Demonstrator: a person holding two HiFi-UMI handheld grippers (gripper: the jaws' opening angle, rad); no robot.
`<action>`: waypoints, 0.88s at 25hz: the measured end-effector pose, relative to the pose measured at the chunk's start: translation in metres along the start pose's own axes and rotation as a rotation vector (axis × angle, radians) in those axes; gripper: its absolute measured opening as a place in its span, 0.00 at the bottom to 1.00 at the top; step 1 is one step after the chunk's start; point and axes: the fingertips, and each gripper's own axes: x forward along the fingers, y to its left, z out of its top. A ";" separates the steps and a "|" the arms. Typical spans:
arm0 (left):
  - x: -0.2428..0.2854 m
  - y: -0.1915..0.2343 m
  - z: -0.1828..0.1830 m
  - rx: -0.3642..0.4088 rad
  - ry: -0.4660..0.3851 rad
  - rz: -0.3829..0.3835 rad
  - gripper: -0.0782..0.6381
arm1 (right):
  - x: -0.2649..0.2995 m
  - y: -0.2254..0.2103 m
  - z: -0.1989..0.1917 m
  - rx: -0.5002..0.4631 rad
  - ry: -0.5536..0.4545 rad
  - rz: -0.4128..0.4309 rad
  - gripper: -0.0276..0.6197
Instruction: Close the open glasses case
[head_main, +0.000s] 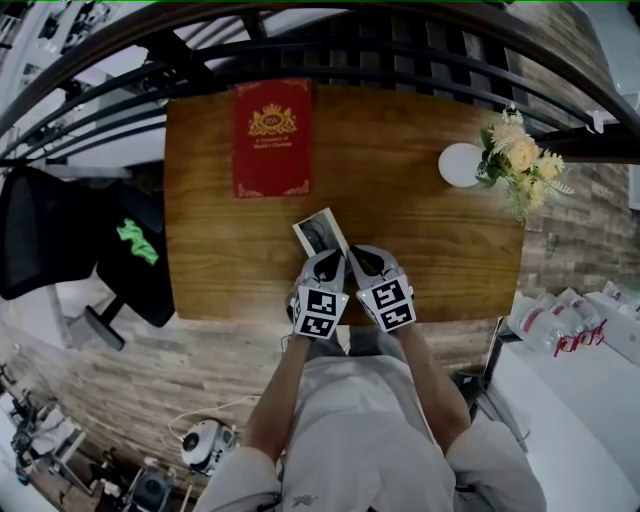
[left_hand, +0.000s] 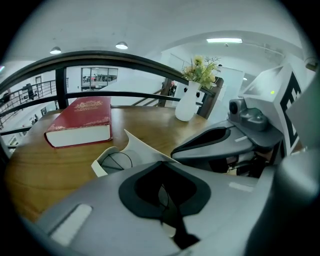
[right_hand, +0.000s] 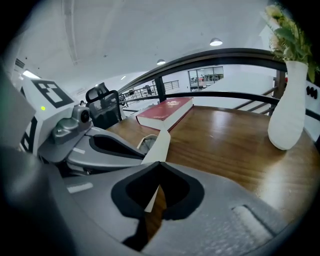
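Note:
The white glasses case (head_main: 320, 234) lies open on the wooden table (head_main: 420, 250) near its front edge, lid raised. The left gripper view shows its tray (left_hand: 116, 161) with dark glasses inside and the lid (left_hand: 145, 149) standing up behind it. My left gripper (head_main: 330, 260) and right gripper (head_main: 360, 257) sit side by side just behind the case's near end, both shut with nothing between the jaws. In the right gripper view the lid's edge (right_hand: 159, 145) stands directly in front of my right gripper (right_hand: 159, 165), with the left gripper's body (right_hand: 112, 147) beside it.
A red book (head_main: 272, 138) lies at the table's far left. A white vase (head_main: 460, 164) with flowers (head_main: 520, 160) stands at the far right. A black railing (head_main: 400, 60) runs behind the table. A black office chair (head_main: 60, 240) stands to the left.

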 end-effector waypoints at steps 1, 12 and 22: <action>-0.001 0.001 -0.001 0.000 0.000 0.003 0.14 | 0.000 0.001 0.000 -0.003 0.000 0.000 0.05; -0.011 0.006 -0.006 -0.025 -0.007 0.018 0.14 | 0.001 0.011 0.000 -0.019 0.015 0.012 0.05; -0.018 0.014 -0.012 -0.021 -0.004 0.045 0.14 | 0.004 0.018 0.001 -0.036 0.011 0.023 0.05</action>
